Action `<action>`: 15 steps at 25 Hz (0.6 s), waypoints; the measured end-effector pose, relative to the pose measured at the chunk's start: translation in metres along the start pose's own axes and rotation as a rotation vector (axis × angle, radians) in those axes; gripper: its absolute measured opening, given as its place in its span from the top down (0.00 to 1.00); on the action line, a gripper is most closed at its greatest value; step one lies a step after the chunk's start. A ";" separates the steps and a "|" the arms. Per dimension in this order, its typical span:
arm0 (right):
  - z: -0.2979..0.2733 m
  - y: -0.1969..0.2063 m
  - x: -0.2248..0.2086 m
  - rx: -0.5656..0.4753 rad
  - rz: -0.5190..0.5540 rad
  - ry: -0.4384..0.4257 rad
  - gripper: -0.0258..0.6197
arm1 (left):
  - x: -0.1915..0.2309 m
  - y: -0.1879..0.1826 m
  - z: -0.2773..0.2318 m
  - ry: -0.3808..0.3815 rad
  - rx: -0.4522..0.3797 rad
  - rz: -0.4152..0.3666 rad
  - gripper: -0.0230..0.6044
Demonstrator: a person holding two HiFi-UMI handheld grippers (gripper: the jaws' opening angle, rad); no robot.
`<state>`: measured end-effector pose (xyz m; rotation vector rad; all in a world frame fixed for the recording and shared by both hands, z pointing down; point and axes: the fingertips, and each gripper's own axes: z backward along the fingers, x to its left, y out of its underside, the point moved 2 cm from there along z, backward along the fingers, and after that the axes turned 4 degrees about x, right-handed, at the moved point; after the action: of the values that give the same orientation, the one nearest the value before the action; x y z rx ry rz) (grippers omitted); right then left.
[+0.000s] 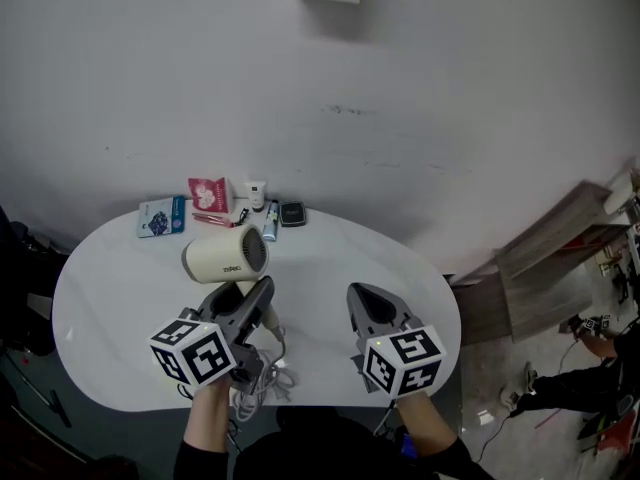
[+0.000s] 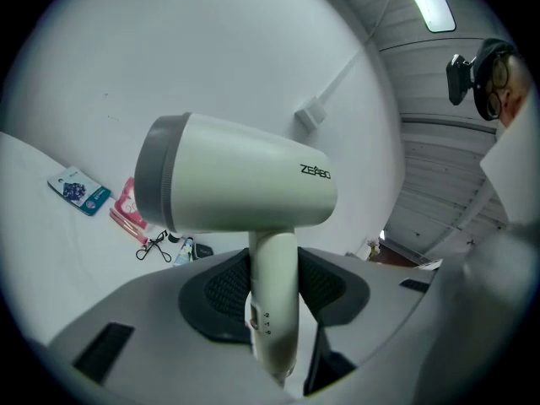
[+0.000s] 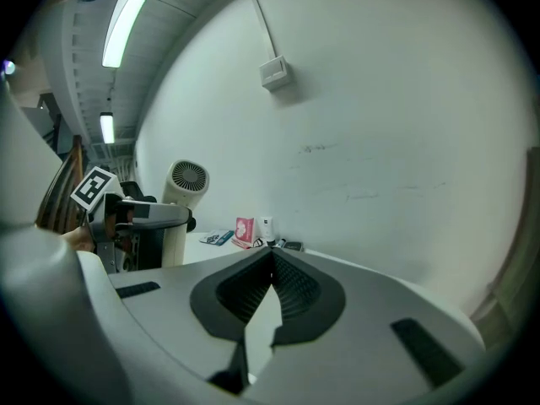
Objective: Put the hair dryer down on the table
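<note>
A cream hair dryer (image 1: 226,256) with a grey rear cap is held above the white oval table (image 1: 110,298), barrel level and handle pointing down. My left gripper (image 1: 255,303) is shut on that handle; in the left gripper view the handle (image 2: 274,310) sits squeezed between both dark pads, with the barrel (image 2: 236,184) above them. Its cord (image 1: 262,373) lies coiled near the table's front edge. My right gripper (image 1: 370,308) hovers to the right of the dryer, shut and holding nothing, its pads meeting at the tips (image 3: 272,253). The right gripper view shows the dryer (image 3: 186,184) from its grille end.
Small items line the table's back edge: a blue packet (image 1: 161,216), a pink box (image 1: 210,194), a white tube (image 1: 258,193), a dark compact (image 1: 292,213). Wooden boards (image 1: 545,258) lean at the right. A person (image 1: 590,368) is on the floor at lower right.
</note>
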<state>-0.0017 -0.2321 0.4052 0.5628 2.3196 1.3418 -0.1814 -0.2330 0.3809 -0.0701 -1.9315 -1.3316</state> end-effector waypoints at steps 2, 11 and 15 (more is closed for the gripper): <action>-0.007 0.001 -0.006 0.011 -0.008 0.002 0.96 | 0.008 0.007 -0.012 -0.012 0.039 0.005 0.69; -0.026 0.011 -0.033 0.061 -0.029 0.017 0.96 | 0.034 0.051 -0.067 -0.025 0.214 0.071 0.69; -0.032 0.016 -0.044 0.074 -0.043 0.026 0.96 | 0.040 0.065 -0.085 -0.042 0.285 0.049 0.69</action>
<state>0.0207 -0.2711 0.4404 0.5182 2.3966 1.2551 -0.1327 -0.2870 0.4688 -0.0050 -2.1227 -1.0187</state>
